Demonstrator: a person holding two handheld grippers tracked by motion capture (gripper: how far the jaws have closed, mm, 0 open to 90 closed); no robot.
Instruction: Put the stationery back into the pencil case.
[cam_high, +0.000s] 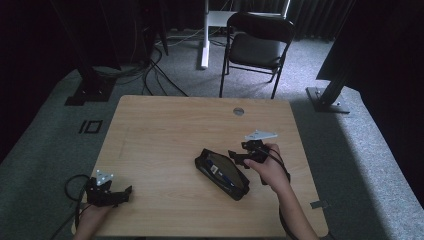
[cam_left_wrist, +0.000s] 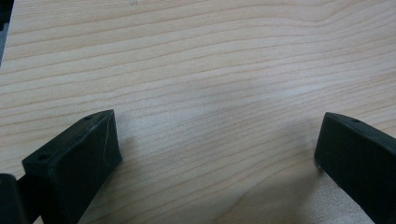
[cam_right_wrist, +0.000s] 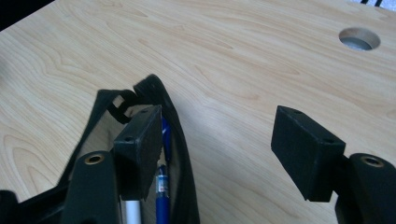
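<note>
A black pencil case (cam_high: 221, 173) lies unzipped on the wooden table (cam_high: 165, 130), right of centre. In the right gripper view a blue pen (cam_right_wrist: 162, 196) and a silver one (cam_right_wrist: 130, 212) lie inside the pencil case (cam_right_wrist: 183, 140). My right gripper (cam_high: 239, 156) hovers at the case's far right end, open. In its own view the right gripper (cam_right_wrist: 217, 135) has one jaw over the case's opening and the other over bare wood, with nothing pressed between them. My left gripper (cam_high: 122, 194) rests near the front left corner. The left gripper (cam_left_wrist: 219, 135) is open over bare tabletop.
A round cable hole (cam_high: 238, 111) sits near the table's far edge, the same hole (cam_right_wrist: 359, 38) lying beyond the right jaw. A black folding chair (cam_high: 257, 45) stands behind the table, and cables run over the carpet at the back left.
</note>
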